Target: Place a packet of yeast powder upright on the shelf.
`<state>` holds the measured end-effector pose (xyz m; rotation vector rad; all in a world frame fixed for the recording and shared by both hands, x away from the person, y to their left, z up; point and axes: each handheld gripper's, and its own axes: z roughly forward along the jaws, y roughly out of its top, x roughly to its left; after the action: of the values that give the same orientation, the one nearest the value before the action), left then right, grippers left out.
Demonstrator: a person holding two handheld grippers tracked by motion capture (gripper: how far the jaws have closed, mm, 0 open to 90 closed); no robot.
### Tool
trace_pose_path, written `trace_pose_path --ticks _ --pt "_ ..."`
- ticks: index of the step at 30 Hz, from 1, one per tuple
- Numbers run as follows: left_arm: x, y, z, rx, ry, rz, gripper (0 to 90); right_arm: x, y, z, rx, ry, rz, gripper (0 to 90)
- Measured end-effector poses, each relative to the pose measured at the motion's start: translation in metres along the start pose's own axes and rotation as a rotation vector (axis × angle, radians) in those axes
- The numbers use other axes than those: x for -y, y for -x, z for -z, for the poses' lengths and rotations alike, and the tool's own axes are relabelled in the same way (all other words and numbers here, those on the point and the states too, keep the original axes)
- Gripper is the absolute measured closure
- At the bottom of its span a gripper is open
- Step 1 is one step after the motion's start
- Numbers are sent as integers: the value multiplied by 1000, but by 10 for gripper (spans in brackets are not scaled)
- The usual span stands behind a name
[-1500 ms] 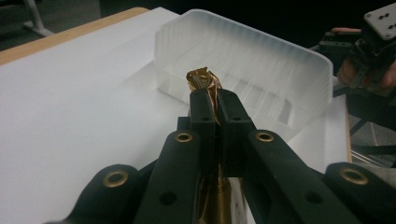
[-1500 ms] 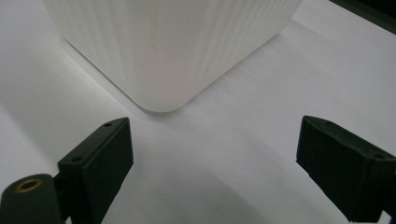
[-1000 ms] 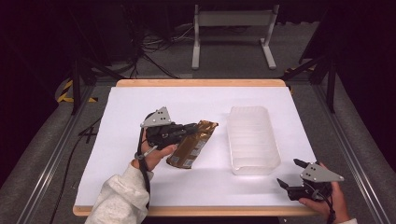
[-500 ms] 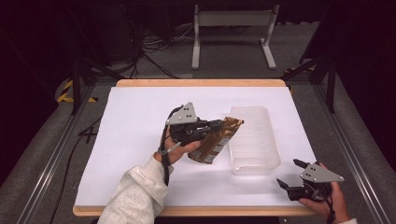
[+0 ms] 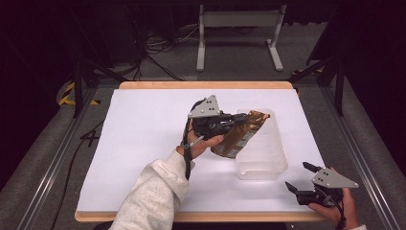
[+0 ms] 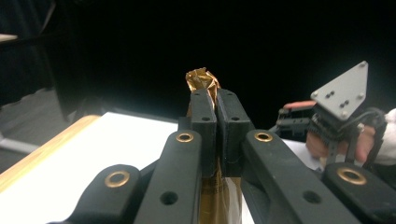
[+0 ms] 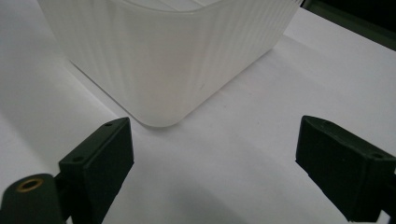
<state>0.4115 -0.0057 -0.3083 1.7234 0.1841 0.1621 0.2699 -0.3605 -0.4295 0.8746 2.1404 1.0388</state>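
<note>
Gold-brown packet (image 5: 241, 133) pinched tight in the left tongs (image 5: 238, 120), hanging over the clear plastic tub (image 5: 266, 158), while the right tongs (image 5: 299, 178) rest spread just beside it.

Bin (image 5: 263, 153) sitting on tabletop (image 5: 143, 134) toward right edge; left tongs (image 5: 239, 120) holding packet (image 5: 239, 136) over bin's left wall; right tongs (image 5: 299, 178) resting at near right corner.

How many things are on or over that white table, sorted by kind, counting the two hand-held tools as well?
Gold-brown packet: 1
Clear ribbed plastic bin: 1
Hand-held grippers: 2, the left gripper shut on the packet above the bin's edge, the right gripper open near the table's corner
Total: 4
</note>
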Motion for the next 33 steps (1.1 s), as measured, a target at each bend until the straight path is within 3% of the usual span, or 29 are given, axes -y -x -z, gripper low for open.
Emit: trace_pose_path --ticks 8,9,15,18,24,27,30,33 --pt "-5 0 -18 9 38 -8 870 0 0 1 2 3 -5 119" --pt "-5 0 -24 33 56 -4 870 0 0 1 1 3 -5 119" --pt "-3 -2 -48 74 57 0 870 1 2 0 0 6 -14 119" --pt "-3 -1 -59 66 42 -23 869 2 3 0 -2 3 -17 119" --pt "-2 3 -84 70 37 -22 869 3 3 1 -7 1 -25 119" --pt "2 7 -91 71 30 -35 868 3 4 2 -6 5 -27 118" --pt "7 7 -94 79 47 -2 867 4 4 2 -6 2 -29 119" --pt "12 9 -96 78 34 -2 866 4 3 2 -5 1 -22 119"
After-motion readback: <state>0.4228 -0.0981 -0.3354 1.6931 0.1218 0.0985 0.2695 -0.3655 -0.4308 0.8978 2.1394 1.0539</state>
